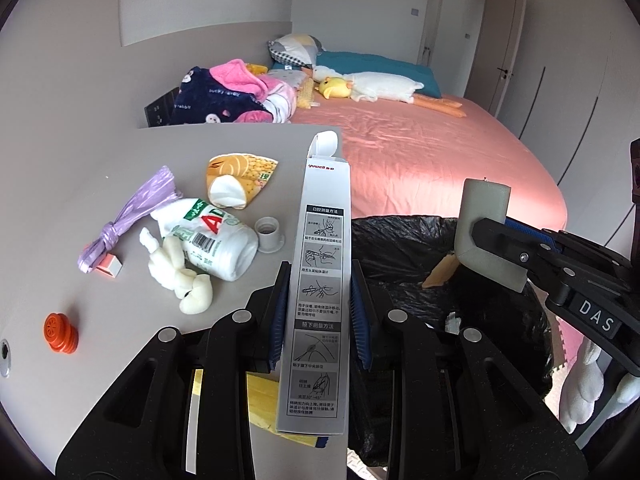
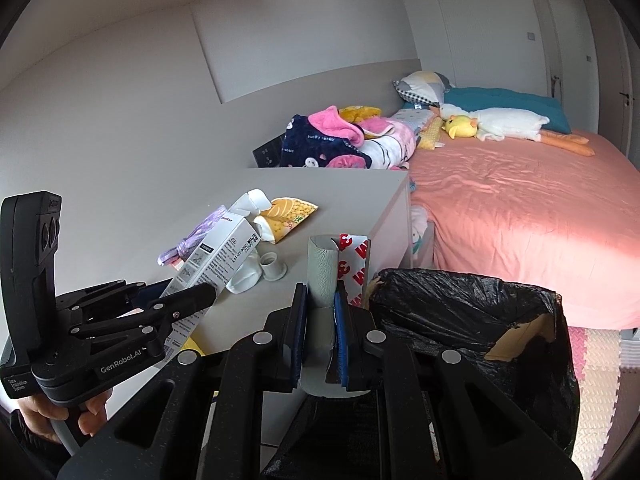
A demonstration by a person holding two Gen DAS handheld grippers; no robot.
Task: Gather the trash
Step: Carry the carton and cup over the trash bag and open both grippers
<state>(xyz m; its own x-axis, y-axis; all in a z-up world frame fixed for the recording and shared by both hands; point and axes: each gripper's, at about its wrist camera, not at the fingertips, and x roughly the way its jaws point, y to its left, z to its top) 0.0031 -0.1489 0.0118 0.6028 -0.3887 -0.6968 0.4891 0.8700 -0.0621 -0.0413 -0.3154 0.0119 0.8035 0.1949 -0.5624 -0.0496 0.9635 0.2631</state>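
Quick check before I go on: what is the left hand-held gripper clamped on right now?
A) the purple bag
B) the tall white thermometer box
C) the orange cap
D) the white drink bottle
B: the left hand-held gripper has its blue pads pressed on both sides of the tall white thermometer box, while the bottle, orange cap and purple bag lie on the table.

Soft daylight fills both views, brightest as a glare patch on the pink satin bed sheet. Shadows stay faint on the grey counter. Strong fisheye bending and dark vignetted corners; focus is sharp.
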